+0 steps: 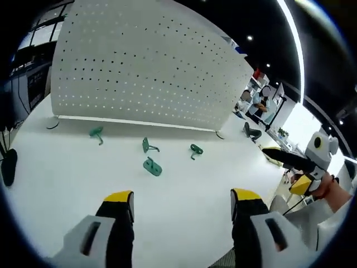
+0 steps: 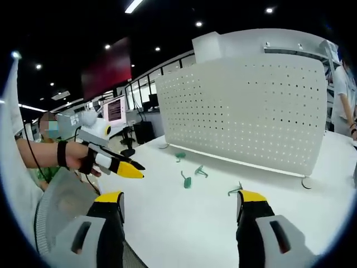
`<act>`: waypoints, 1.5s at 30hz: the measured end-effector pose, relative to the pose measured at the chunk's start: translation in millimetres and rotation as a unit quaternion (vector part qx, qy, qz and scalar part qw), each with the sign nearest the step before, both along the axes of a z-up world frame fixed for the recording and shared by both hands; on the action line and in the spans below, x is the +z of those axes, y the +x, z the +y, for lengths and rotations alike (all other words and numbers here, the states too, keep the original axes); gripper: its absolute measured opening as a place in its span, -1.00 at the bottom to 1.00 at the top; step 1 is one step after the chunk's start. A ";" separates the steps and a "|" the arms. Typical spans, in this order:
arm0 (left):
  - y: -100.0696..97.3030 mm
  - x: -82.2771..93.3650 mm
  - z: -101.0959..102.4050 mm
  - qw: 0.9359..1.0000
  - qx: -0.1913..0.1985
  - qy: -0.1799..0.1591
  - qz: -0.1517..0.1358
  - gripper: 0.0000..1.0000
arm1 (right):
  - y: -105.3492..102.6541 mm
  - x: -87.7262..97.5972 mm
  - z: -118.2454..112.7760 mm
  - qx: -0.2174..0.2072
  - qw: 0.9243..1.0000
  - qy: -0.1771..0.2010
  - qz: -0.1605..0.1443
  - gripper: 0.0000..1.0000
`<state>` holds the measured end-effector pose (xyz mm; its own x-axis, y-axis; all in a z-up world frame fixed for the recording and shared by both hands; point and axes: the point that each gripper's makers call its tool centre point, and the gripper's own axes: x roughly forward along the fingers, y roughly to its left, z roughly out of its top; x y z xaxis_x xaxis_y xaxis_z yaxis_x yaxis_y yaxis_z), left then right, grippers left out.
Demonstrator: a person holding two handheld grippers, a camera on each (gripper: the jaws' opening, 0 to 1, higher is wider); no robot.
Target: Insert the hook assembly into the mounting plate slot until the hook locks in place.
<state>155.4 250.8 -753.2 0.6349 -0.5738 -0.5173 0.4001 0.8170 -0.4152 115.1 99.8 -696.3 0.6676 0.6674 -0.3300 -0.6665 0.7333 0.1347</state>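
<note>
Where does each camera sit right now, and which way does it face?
Left gripper view: rides the left tongs, open; faces the pegboard across the white table, four green hooks lying ahead; the right tongs and hand enter from the right.
Right gripper view: rides the right tongs, open; faces the pegboard obliquely; the left tongs and arm enter from the left.
Shared: pegboard, table, hooks.

Illumination is bright and even, supplied by recessed ceiling spots (image 2: 198, 24) and a linear strip light (image 1: 293, 42). The white desk (image 1: 184, 195) shows soft glare and only faint shadows. Fisheye distortion bends straight edges toward the periphery. Background areas appear slightly soft.
</note>
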 end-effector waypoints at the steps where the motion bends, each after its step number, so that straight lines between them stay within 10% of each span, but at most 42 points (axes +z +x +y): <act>1: 1.6 -0.2 -1.6 1.000 -0.001 -0.003 -0.003 0.37 | -0.3 0.2 0.1 0.000 1.000 0.002 0.000 0.69; 45: 55.2 -48.0 -10.2 0.994 0.056 -0.001 0.095 -0.14 | -5.6 -12.3 -2.5 -0.006 1.000 0.014 0.023 0.68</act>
<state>210.6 240.5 -801.2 0.5860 -0.5072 -0.6319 0.2220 0.8505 -0.4768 109.5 97.2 -708.6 0.6598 0.6693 -0.3416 -0.6504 0.7364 0.1864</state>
